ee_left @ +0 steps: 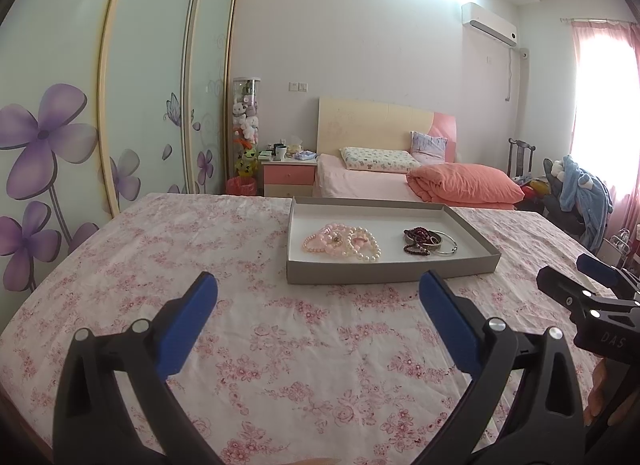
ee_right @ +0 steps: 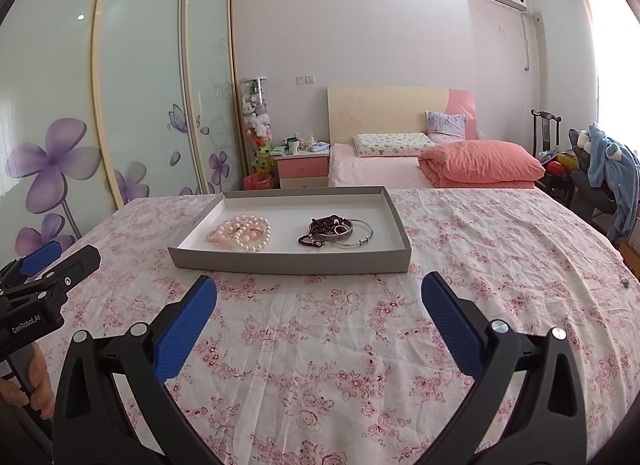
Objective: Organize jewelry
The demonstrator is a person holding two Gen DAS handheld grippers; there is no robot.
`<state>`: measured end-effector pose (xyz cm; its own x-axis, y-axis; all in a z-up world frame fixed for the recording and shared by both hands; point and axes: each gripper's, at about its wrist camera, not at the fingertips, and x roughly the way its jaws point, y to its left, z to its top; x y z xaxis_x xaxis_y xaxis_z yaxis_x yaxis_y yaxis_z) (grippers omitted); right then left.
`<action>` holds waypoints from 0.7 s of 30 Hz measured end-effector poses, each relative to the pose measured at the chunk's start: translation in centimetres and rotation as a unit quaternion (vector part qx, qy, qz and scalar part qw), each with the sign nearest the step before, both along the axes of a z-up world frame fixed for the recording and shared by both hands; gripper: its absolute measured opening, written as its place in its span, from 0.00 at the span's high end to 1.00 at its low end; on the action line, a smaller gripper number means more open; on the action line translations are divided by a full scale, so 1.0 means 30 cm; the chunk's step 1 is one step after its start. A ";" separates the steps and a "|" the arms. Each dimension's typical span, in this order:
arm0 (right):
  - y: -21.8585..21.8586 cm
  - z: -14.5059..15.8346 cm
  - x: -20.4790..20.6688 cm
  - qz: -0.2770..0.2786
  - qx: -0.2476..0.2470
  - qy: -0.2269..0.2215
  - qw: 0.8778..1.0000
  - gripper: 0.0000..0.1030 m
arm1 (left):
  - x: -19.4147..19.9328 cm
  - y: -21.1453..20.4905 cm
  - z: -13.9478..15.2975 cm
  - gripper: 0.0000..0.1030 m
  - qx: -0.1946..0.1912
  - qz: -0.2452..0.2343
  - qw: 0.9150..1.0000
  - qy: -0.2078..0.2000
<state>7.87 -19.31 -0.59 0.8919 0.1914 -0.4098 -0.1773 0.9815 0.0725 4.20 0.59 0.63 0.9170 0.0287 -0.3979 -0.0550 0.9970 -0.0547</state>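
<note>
A shallow grey tray [ee_left: 384,271] [ee_right: 288,261] lies on the flowered tablecloth. Inside, pink and white pearl bracelets [ee_left: 342,243] [ee_right: 242,234] form a heap on the left; dark bead bracelets [ee_left: 418,241] [ee_right: 322,230] and silver bangles [ee_left: 446,244] [ee_right: 356,235] lie on the right. My left gripper [ee_left: 318,287] hovers open before the tray's near wall, holding nothing. Over the cloth just short of the tray, my right gripper [ee_right: 320,289] is open and empty too. Each gripper shows at the edge of the other's view.
The table's cloth [ee_left: 280,345] [ee_right: 480,265] spreads wide around the tray. Behind stand a bed with an orange quilt [ee_left: 464,183], a pink nightstand [ee_left: 288,173], mirrored wardrobe doors [ee_left: 120,105] on the left and a chair with blue clothing [ee_right: 608,169] on the right.
</note>
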 end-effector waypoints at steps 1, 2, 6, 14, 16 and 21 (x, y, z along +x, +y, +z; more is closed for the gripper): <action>0.000 0.000 0.000 0.000 0.000 0.000 1.000 0.02 | 0.001 0.001 -0.001 0.04 -0.001 0.000 1.000 0.001; -0.001 0.000 0.000 0.000 0.000 0.000 1.000 0.02 | 0.003 0.000 -0.002 0.04 -0.001 0.000 1.000 0.002; 0.000 0.000 0.000 -0.001 0.000 0.000 1.000 0.02 | 0.004 -0.006 -0.008 0.04 -0.003 0.001 1.000 0.005; -0.005 -0.008 0.004 -0.001 0.001 0.002 1.000 0.02 | 0.007 -0.009 -0.010 0.04 -0.004 0.000 1.000 0.008; -0.006 -0.007 0.005 -0.001 0.001 0.002 1.000 0.02 | 0.007 -0.008 -0.009 0.04 -0.004 0.001 1.000 0.008; -0.005 -0.016 0.003 0.000 0.001 0.003 1.000 0.02 | 0.008 -0.013 -0.012 0.04 -0.003 -0.002 1.000 0.008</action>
